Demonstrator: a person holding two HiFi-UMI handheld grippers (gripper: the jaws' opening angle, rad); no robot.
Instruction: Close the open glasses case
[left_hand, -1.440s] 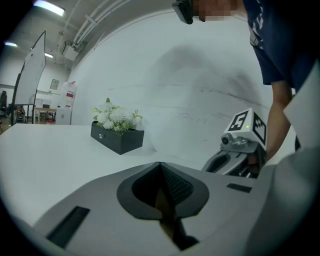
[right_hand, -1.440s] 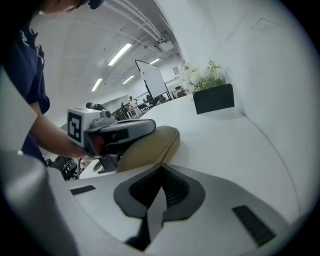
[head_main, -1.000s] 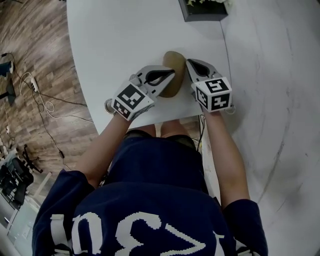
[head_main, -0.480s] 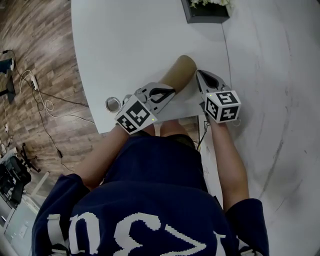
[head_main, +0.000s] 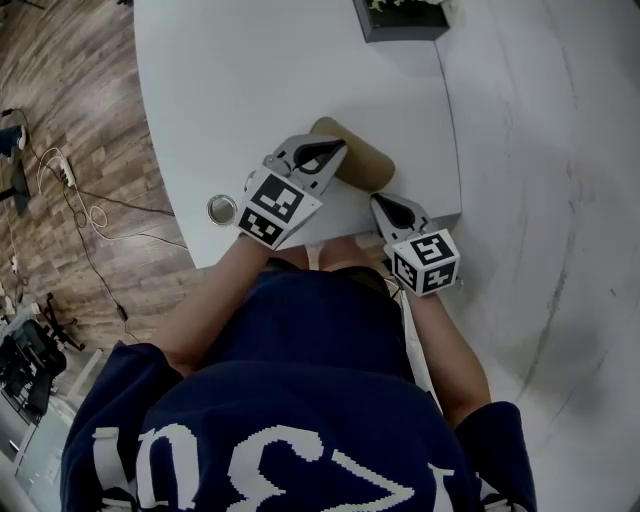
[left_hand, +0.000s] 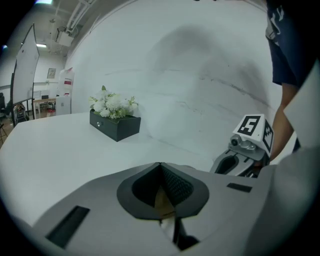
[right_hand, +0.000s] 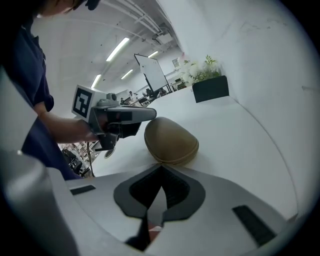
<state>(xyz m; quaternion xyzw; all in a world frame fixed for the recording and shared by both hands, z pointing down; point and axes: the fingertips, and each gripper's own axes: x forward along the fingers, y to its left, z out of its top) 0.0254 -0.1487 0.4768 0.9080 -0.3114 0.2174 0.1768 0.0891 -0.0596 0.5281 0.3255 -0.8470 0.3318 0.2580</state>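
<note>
The tan glasses case (head_main: 358, 158) lies on the white table (head_main: 250, 80) near its front edge, lid down on its base in the right gripper view (right_hand: 170, 141). My left gripper (head_main: 337, 149) is shut, its tips over the case's left end. A tan sliver of the case (left_hand: 163, 201) shows behind its closed jaws (left_hand: 160, 167). My right gripper (head_main: 379, 201) is shut on nothing and sits apart from the case, at the table's front edge below the case's right end. Its own jaws (right_hand: 161, 171) point at the case and at the left gripper (right_hand: 122, 120).
A dark box of white flowers (head_main: 400, 20) stands at the table's far side, also seen from the left gripper (left_hand: 116, 125). A small round metal object (head_main: 221, 209) sits at the front edge, left of my left gripper. Grey floor lies to the right, wood floor with cables to the left.
The case has swung round and now lies slanted across the table. My right gripper has pulled back from it toward the person. The left gripper has stayed by the case's left end.
</note>
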